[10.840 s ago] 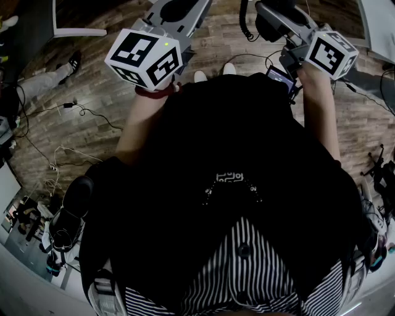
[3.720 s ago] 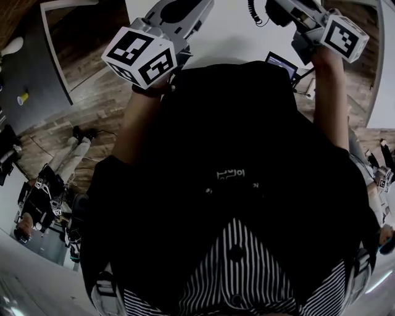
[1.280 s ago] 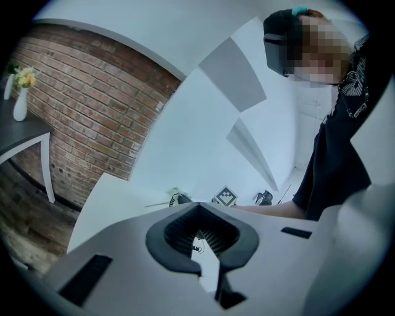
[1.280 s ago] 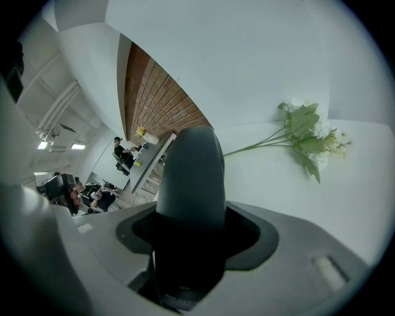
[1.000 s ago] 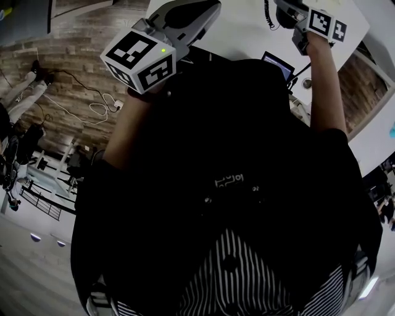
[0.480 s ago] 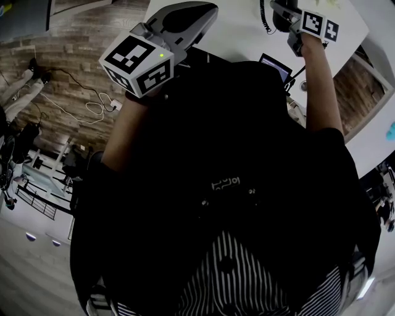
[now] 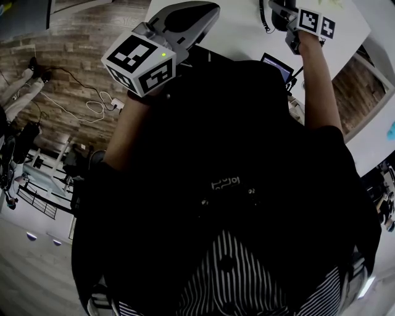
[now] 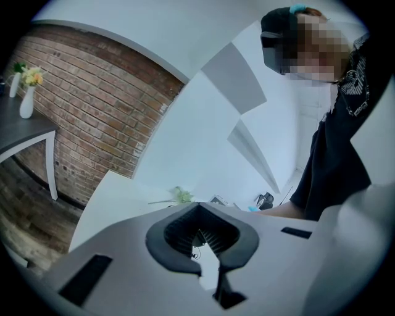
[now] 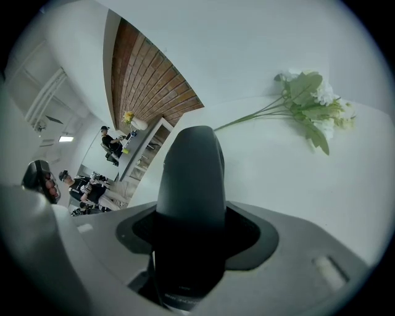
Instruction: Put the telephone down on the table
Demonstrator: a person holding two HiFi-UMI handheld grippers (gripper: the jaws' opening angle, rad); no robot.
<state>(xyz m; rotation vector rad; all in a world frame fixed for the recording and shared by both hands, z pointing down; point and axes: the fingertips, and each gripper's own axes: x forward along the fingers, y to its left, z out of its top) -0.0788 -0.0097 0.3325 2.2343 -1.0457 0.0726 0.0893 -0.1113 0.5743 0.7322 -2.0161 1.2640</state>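
Our right tool pinches the dark telephone handset, its jaws spread wide around the body. The handset's rounded end points out over the white table, and we cannot tell whether it touches the surface. Beyond it a sprig of flowers lies on the table. In the head view the coiled cord hangs beside this tool. Our left tool has its jaws pressed together at the tips, with nothing between them.
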